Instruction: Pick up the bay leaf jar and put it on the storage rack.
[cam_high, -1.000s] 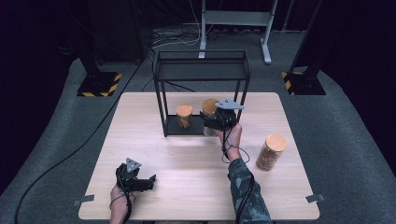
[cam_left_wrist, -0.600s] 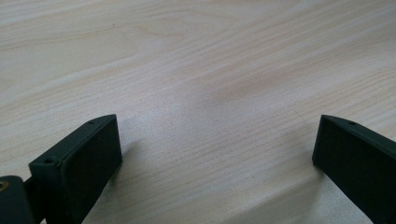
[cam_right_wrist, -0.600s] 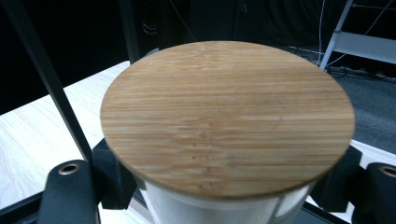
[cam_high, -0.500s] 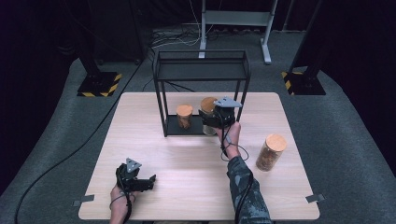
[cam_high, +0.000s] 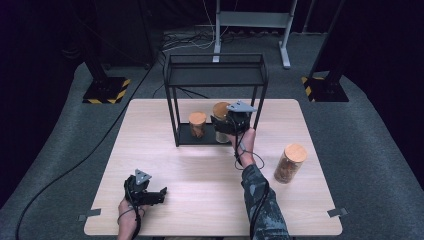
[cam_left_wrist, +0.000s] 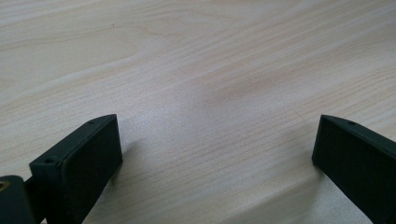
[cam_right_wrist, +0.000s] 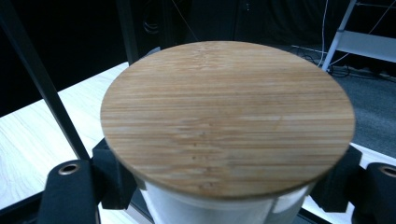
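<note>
Dark grey carpet and black stands surround a pale wooden surface (cam_high: 210, 165), with a black wire shelf (cam_high: 215, 75) standing at its far middle.

At the near left, the person's left hand (cam_high: 127, 220) rests low on the wood with the left tongs (cam_high: 152, 196) lying level, pointing rightward across the surface. In the left gripper view the two black jaws stand wide apart with bare wood grain between them, pinching nothing.

Just left of the right tongs, a small jar with a wooden lid (cam_high: 197, 124) stands on the shelf's bottom tier.

The right forearm, in a camouflage sleeve (cam_high: 262, 205), stretches forward from the near edge, the wrist straight and the cable looped beneath it. The right tongs (cam_high: 222, 125) reach level into the shelf's lower tier and pinch a bamboo-lidded jar (cam_right_wrist: 229, 116) just under its lid; the right gripper view has both pads pressed against the jar's clear wall on either side. That jar stands upright inside the shelf frame.

Well to the right of those tongs, another bamboo-lidded jar (cam_high: 289, 162) stands alone on the surface.
</note>
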